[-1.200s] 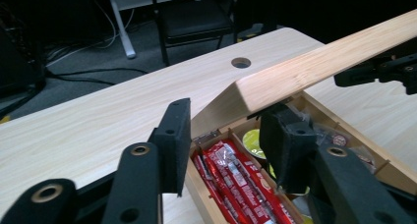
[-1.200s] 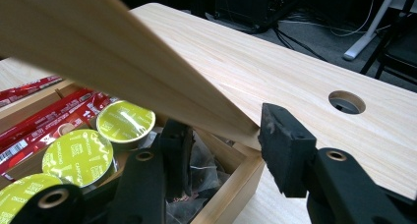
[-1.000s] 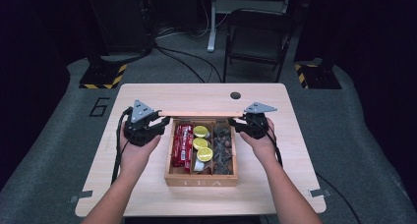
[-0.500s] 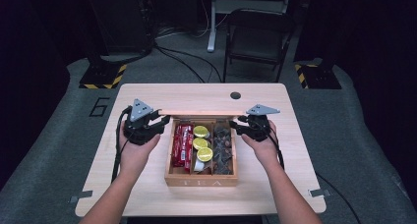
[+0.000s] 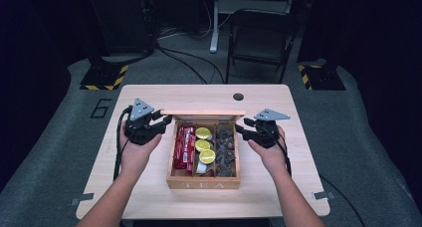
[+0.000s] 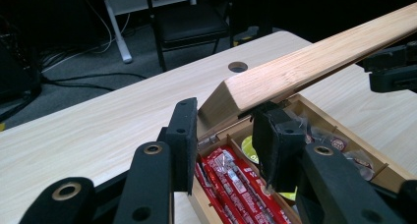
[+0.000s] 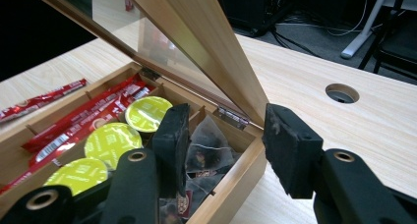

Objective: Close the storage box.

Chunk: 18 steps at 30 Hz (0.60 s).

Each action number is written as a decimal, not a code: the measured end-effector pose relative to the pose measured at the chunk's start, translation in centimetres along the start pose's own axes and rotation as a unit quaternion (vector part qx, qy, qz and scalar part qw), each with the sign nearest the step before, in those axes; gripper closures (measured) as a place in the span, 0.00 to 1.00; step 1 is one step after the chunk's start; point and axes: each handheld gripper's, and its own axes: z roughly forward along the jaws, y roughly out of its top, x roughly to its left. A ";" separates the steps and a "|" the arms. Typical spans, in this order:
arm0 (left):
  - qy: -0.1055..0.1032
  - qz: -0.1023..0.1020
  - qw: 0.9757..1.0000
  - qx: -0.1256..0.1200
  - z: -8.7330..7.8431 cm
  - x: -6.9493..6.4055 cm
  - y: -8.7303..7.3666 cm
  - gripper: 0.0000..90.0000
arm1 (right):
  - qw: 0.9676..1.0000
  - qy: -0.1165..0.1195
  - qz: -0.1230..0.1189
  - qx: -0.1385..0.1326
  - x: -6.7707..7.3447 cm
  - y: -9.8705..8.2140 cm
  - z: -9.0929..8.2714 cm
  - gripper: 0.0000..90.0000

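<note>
A wooden tea box [image 5: 204, 179] sits mid-table with its lid [image 5: 204, 112] raised at the back. It holds red sachets [image 5: 184, 147], yellow-green capsules [image 5: 203, 145] and dark tea bags [image 5: 225, 147]. My left gripper [image 5: 168, 120] is at the lid's left end. In the left gripper view its pads [image 6: 184, 135] press on the lid's corner [image 6: 231, 96]. My right gripper [image 5: 240, 129] stands a little to the right of the lid's other end. In the right gripper view it [image 7: 223, 135] is open, with the lid's edge [image 7: 236, 86] ahead of its pads and apart from them.
A round cable hole [image 5: 238, 96] lies in the table behind the box. A dark chair [image 5: 261, 43] and a stand with striped feet [image 5: 104, 80] are on the floor beyond. Bare tabletop [image 5: 318, 152] lies either side of the box.
My right gripper has drawn back to the right, off the lid's end, and its jaws stand a little wider. The left gripper and the lid have stayed put.
</note>
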 end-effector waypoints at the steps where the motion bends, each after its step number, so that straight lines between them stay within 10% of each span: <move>1: 0.000 0.000 1.000 0.000 0.0 0.0 0.0 0.69 | 1.000 0.000 0.000 0.000 0.0 0.0 0.0 0.58; 18: -0.005 -0.002 1.000 -0.002 -0.1 0.0 -0.2 0.69 | 1.000 0.003 -0.007 0.016 1.5 1.8 -1.6 0.58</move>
